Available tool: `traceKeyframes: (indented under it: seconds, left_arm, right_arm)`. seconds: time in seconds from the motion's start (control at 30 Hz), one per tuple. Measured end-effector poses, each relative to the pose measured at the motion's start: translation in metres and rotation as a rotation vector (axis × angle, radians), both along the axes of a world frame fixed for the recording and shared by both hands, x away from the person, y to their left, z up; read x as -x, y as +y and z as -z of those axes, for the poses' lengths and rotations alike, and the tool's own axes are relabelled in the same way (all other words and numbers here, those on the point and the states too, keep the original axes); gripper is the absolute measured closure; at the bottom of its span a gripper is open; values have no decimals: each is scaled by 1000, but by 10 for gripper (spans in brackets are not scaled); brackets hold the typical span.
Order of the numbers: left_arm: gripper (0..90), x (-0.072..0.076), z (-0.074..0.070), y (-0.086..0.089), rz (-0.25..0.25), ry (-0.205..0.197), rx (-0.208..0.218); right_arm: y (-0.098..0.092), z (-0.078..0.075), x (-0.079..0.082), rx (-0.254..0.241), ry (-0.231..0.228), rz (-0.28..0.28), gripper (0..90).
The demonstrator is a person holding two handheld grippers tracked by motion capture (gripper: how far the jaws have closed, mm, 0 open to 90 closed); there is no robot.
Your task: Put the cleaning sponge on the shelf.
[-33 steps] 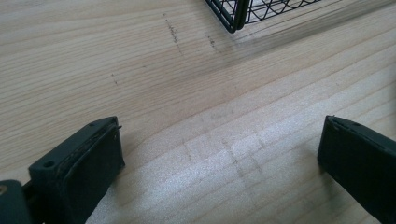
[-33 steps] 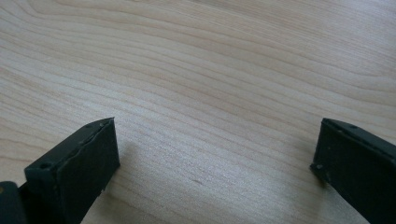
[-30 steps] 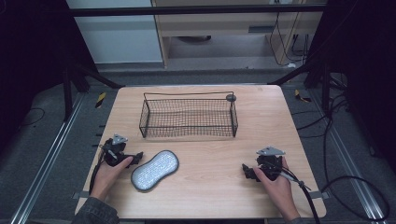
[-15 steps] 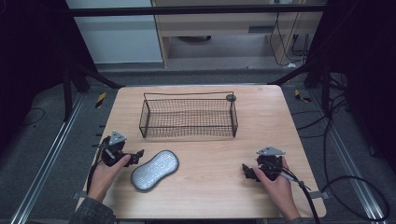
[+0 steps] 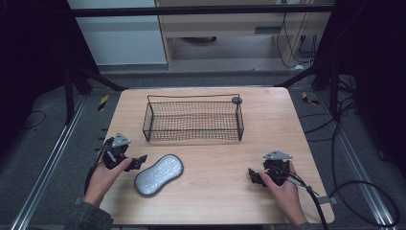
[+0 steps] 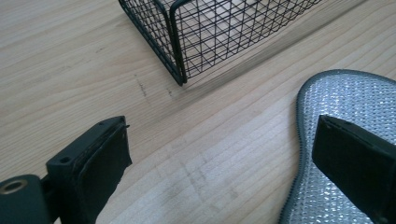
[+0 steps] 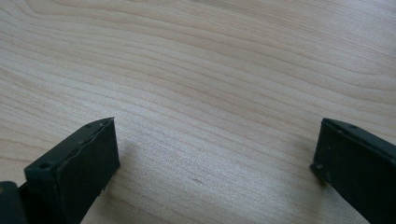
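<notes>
A grey, silvery pad (image 5: 159,174) lay at lower left of the frame on the wooden table (image 5: 287,120), its long axis slanting up to the right. The left gripper (image 5: 139,161), jaws wide, sat just left of it, far nearer than the wide-open right gripper (image 5: 252,176). A wire basket (image 5: 193,120) stood above. No writing was readable.

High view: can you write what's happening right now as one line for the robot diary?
left gripper: open, beside silver-grey peanut-shaped scrubbing pad | right gripper: open over bare wooden table | black wire basket: empty
</notes>
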State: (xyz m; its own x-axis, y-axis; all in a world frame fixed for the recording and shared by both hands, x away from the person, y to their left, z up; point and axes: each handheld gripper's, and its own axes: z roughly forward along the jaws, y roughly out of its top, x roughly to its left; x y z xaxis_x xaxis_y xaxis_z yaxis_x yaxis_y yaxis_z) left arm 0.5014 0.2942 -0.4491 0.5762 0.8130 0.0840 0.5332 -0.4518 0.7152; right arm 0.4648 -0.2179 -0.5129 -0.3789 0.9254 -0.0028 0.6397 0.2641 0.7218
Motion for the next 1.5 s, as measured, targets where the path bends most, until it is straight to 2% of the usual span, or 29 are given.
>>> traceKeyframes:
  seconds: [0.13,0.17,0.23,0.27,0.37,0.4,0.43,0.47,0.57,0.67,0.8,1.03,1.17,1.2,1.37,1.5]
  left_arm:
    - [31,1,-4,-5,15,10,-27]
    - [31,2,-9,-8,0,15,-57]
    - [31,3,-10,-9,-3,16,-69]
    - [35,3,-13,-12,4,30,-58]
    - [33,3,-15,-16,29,41,-70]
    - [35,1,-16,-21,44,44,-104]
    - [36,1,-16,-21,44,44,-104]
    - [36,0,-16,-27,65,55,-124]
    - [36,0,-16,-33,77,75,-128]
    - [36,-2,-16,-44,91,98,-170]
    - [35,-2,-19,-52,100,104,-182]
    - [33,2,-26,-71,165,105,-218]
    - [33,3,-27,-73,183,118,-232]
    - [35,3,-26,-73,193,132,-250]
    - [38,5,-28,-74,220,174,-274]
    - [38,7,-35,-76,229,170,-275]
  right_arm:
    - [0,0,0,0,0,1,4]
    - [0,0,0,0,0,1,4]
    - [0,0,0,0,0,1,4]
    - [0,0,0,0,0,1,4]
    - [0,0,0,-1,0,-2,4]
    - [0,0,-1,2,-1,-5,4]
    - [0,0,-1,2,-1,-5,4]
    - [-1,0,-1,5,-4,-11,4]
    - [0,0,-2,-5,5,-11,4]
    - [0,0,-2,-1,0,-14,4]
    - [-1,0,-2,0,0,-17,4]
    - [-1,0,-3,-1,0,-21,4]
    - [-1,0,-3,0,-1,-20,4]
    - [-1,0,-3,0,0,-18,4]
    - [-1,0,-3,0,0,-19,4]
    - [-1,0,-3,-1,0,-19,4]
